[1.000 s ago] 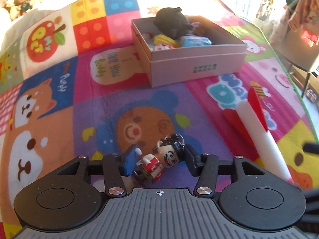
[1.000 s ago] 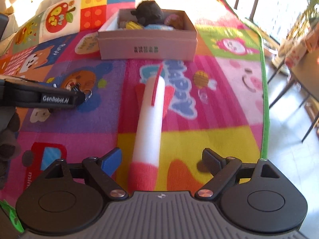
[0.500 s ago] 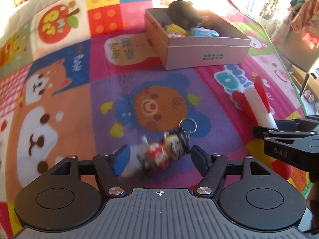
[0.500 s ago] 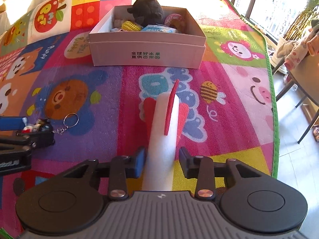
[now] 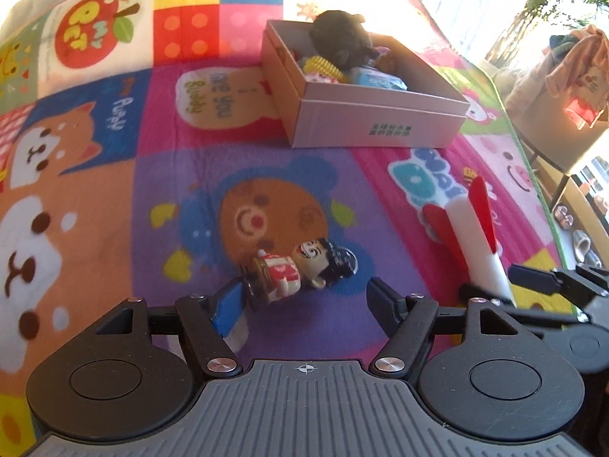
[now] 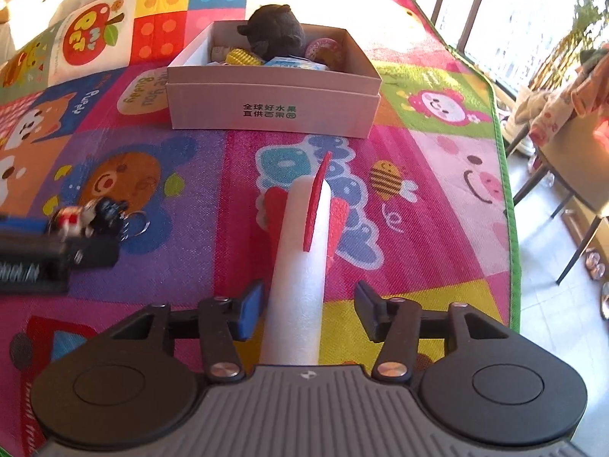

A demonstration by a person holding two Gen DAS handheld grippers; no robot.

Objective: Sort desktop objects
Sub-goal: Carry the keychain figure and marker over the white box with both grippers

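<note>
A small toy figure keychain [image 5: 300, 270] with a red body and black hair lies on the purple bear patch of the play mat. My left gripper [image 5: 306, 304] straddles it, jaws opening; the figure leans against the blue left pad [image 5: 228, 312], clear of the other. A white foam rocket [image 6: 300, 266] with red fins lies on the mat between the fingers of my right gripper [image 6: 308, 312], whose jaws are opening with a gap on each side. The pink cardboard box [image 6: 274, 110] stands beyond, holding a black plush [image 6: 274, 34], a yellow corn toy and other small toys.
The colourful play mat [image 5: 95, 190] covers the whole surface. Its green border [image 6: 506, 198] runs along the right, with bare floor, table legs and slippers past it. The left gripper [image 6: 57, 236] shows at the left of the right wrist view.
My left gripper was shut on the figure and has opened; the figure now lies loose on the mat. My right gripper closed on the rocket, then opened partway again.
</note>
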